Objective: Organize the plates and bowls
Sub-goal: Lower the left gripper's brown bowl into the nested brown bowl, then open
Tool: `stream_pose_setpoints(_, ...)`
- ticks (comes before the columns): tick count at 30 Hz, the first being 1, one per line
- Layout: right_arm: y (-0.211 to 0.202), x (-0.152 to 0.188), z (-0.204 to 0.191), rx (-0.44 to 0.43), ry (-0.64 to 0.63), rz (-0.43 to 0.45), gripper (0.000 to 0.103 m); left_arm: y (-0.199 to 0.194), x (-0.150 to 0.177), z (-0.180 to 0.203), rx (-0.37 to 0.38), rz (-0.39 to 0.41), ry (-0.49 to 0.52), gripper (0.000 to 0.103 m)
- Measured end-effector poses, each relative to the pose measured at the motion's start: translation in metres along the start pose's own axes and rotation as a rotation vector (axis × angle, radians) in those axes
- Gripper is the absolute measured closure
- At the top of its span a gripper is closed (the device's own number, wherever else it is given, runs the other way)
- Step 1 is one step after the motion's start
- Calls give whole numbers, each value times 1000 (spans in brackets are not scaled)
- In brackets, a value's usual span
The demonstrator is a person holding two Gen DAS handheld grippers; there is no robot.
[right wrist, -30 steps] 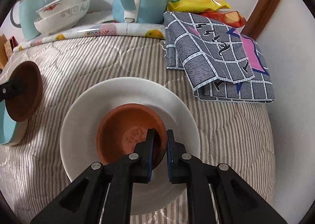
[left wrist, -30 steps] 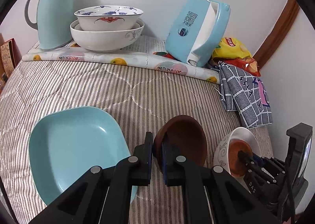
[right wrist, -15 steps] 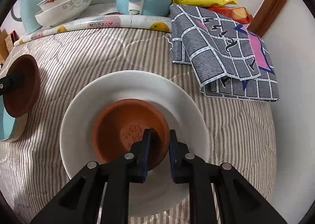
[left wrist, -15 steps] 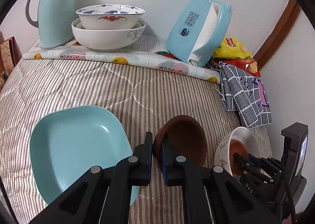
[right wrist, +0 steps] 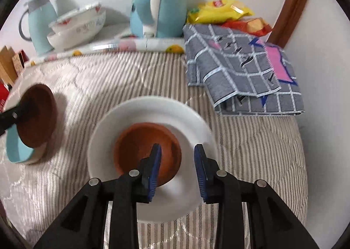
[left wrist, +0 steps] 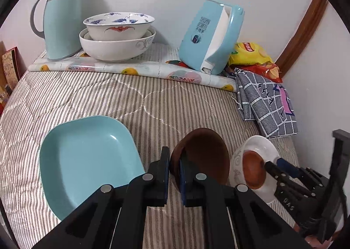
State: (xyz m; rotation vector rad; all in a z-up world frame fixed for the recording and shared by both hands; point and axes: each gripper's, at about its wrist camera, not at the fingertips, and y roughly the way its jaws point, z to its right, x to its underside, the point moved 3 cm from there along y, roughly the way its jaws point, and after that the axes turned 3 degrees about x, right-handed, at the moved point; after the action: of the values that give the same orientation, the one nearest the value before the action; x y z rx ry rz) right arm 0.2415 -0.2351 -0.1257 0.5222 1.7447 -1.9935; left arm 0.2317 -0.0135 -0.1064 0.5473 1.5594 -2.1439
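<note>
My left gripper (left wrist: pixel 174 168) is shut on the rim of a dark brown bowl (left wrist: pixel 205 157), held tilted above the striped quilt beside a light blue square plate (left wrist: pixel 85 155). My right gripper (right wrist: pixel 177 165) is open. Its jaws stand on either side of the near rim of an orange-brown small bowl (right wrist: pixel 142 150), which sits in a white plate (right wrist: pixel 153 113). The brown bowl (right wrist: pixel 38 117) and blue plate (right wrist: pixel 15 150) also show at the left of the right wrist view. The white plate (left wrist: pixel 260 144) and right gripper (left wrist: pixel 277 165) show at the right of the left wrist view.
At the back, on a fruit-print mat (left wrist: pixel 140 67), stand a blue jug (left wrist: pixel 61 19), two stacked white bowls (left wrist: pixel 118 36) and a blue tissue holder (left wrist: pixel 210 36). Snack bags (left wrist: pixel 251 54) and a folded grey checked cloth (right wrist: pixel 240 67) lie at the right by the wall.
My right gripper has opened and let go of the orange-brown bowl, which now rests in the white plate. My left gripper still holds the brown bowl, shifted slightly.
</note>
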Motion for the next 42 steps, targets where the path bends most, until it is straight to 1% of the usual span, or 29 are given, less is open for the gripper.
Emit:
stream_pose_setpoints(2,-11,1,7,-6,21,31,71,-4,1,6,2,6,9,95)
stream_pose_setpoints(6,-31,6,27,-6,76,81,64,-11,4,19,14,12,23,95)
stream_pose_setpoints(11,-50,20,57,3,157,116,63,-16,11,41,22,13,56,95)
stream_pose_setpoints(20,-58,56,105,20,245,118,63,-11,18,76,27,10,95,95)
stream_pose_setpoints(29,-61,82,141,43,291,114,63,15,18,110,27,-26,142,95)
stream_pose_setpoints(32,-59,87,150,44,309,107,63,26,19,115,12,-34,151,95)
stream_pose_setpoints(37,-53,93,157,40,321,95,63,46,21,118,-1,-75,152,95)
stream_pose_setpoints(42,-45,93,162,34,335,87,63,57,22,120,0,-100,154,95)
